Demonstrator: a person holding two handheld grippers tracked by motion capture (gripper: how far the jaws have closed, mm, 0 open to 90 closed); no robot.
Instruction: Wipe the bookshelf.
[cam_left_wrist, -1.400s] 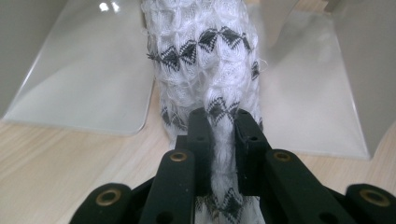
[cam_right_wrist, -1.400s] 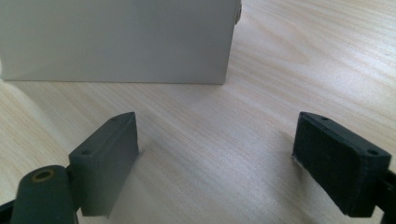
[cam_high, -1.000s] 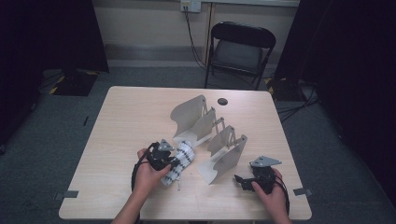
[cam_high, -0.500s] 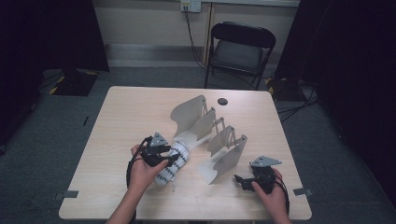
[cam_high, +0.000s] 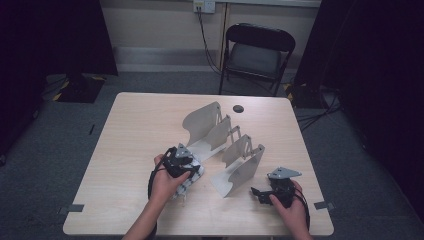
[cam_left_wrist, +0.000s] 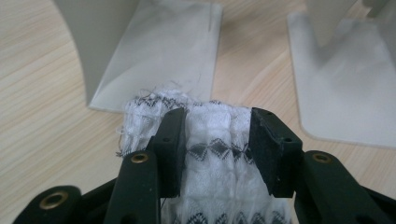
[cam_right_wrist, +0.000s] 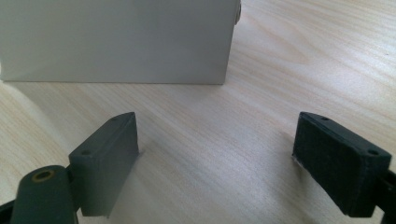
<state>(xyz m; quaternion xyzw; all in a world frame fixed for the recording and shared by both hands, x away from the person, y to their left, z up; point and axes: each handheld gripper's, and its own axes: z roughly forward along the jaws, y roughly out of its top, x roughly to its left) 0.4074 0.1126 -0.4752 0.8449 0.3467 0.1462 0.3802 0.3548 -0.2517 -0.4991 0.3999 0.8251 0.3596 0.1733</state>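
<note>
A white cloth (cam_high: 191, 179) with black diamond bands lies crumpled on the wooden table (cam_high: 135, 130), at the front foot of a grey rack of curved plates (cam_high: 220, 135). My left gripper (cam_high: 192, 169) sits over it. In the left gripper view the cloth (cam_left_wrist: 215, 128) bunches between the two black pads (cam_left_wrist: 170, 140), which press its sides; the jaws have just been closing on it. My right gripper (cam_high: 258, 192) rests near the front right corner. Its jaws stand wide open (cam_right_wrist: 217, 135) over bare wood, facing a grey plate (cam_right_wrist: 116, 42).
A small black disc (cam_high: 238, 108) lies near the table's far edge. Behind the table stands a dark folding chair (cam_high: 257, 52). The rack's flat feet (cam_left_wrist: 168, 51) spread just beyond the cloth. Bare wood stretches along the table's left side.
The left hand drew back to the left off the cloth, then came forward again onto it. The right hand kept still.
</note>
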